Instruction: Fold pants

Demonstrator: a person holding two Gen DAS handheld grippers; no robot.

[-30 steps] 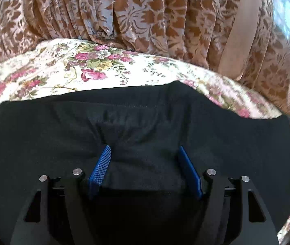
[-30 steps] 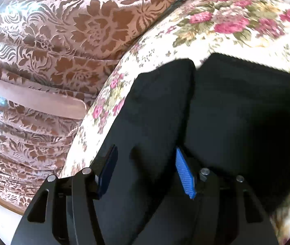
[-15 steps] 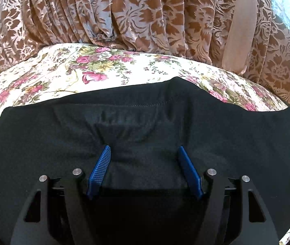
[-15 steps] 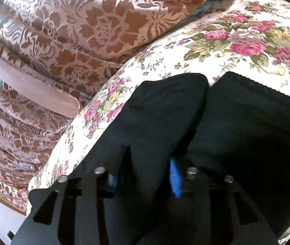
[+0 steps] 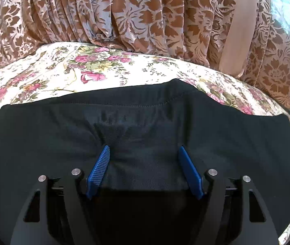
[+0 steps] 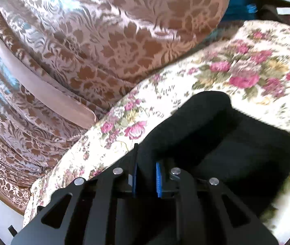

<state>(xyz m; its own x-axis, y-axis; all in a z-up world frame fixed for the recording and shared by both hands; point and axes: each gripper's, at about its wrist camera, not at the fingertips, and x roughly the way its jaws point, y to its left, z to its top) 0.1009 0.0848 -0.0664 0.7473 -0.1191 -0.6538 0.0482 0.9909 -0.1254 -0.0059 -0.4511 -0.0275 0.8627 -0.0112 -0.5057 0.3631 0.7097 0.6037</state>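
Note:
Black pants (image 5: 236,134) lie spread on a floral bedsheet (image 5: 49,71), their stitched hem edge toward the far side. My left gripper (image 5: 143,147) rests down on them with its blue pads (image 5: 99,169) wide apart and slowly opening. Puckered cloth lies between the pads, which do not pinch it. In the right wrist view a rounded end of the pants (image 6: 236,143) rises off the sheet (image 6: 185,85). My right gripper (image 6: 146,159) is closing there, and its pads squeeze a thin fold of the black cloth.
A brown and pink patterned drape (image 5: 145,20) with a plain pink band hangs just behind the bed; it fills the left of the right wrist view as the drape (image 6: 104,40). Something blue (image 6: 240,2) sits past the far corner.
My right gripper's jaws have come together on a fold of the pants and lifted it, rolling a little. The left gripper has stayed put on the cloth.

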